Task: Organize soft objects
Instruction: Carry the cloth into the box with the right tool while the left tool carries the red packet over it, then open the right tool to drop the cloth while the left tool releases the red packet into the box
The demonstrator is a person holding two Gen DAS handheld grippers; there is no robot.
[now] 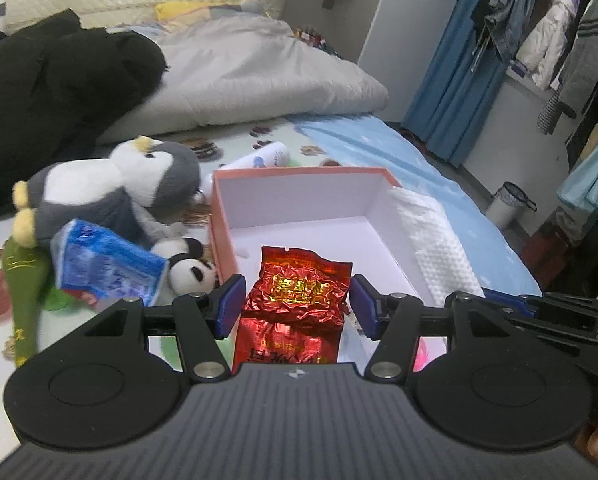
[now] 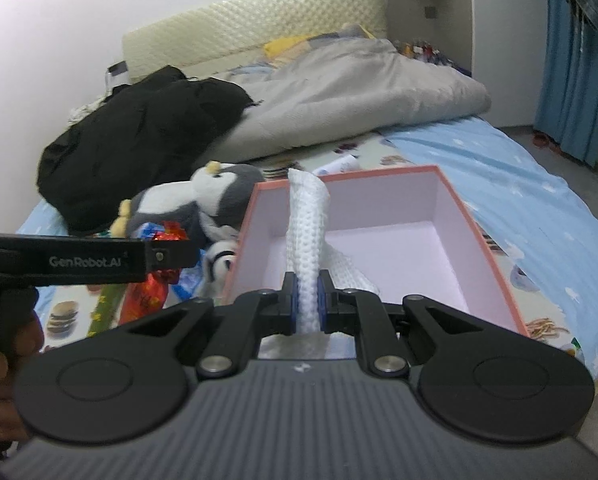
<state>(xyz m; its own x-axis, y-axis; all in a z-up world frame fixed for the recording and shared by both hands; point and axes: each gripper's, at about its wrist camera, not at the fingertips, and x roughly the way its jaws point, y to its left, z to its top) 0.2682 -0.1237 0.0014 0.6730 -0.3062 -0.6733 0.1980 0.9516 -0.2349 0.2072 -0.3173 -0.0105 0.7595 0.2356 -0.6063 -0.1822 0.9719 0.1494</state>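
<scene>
My left gripper (image 1: 297, 306) holds a crinkled red foil packet (image 1: 295, 300) between its blue pads, just above the near edge of a pink box (image 1: 299, 172) with a white inside. In the right wrist view this gripper (image 2: 167, 254) comes in from the left with the red packet (image 2: 151, 296) hanging from it. My right gripper (image 2: 307, 300) is shut on a white waffle-textured cloth (image 2: 305, 232) that rises in a fold over the box (image 2: 379, 174). From the left wrist view the cloth (image 1: 431, 240) drapes along the box's right wall.
Left of the box lie a grey penguin plush (image 1: 139, 176), a small panda plush (image 1: 187, 268), a blue tissue pack (image 1: 107, 264) and a green soft item (image 1: 23, 280). A black garment (image 1: 59, 92) and a grey duvet (image 1: 259, 72) lie behind. The bed edge drops at right.
</scene>
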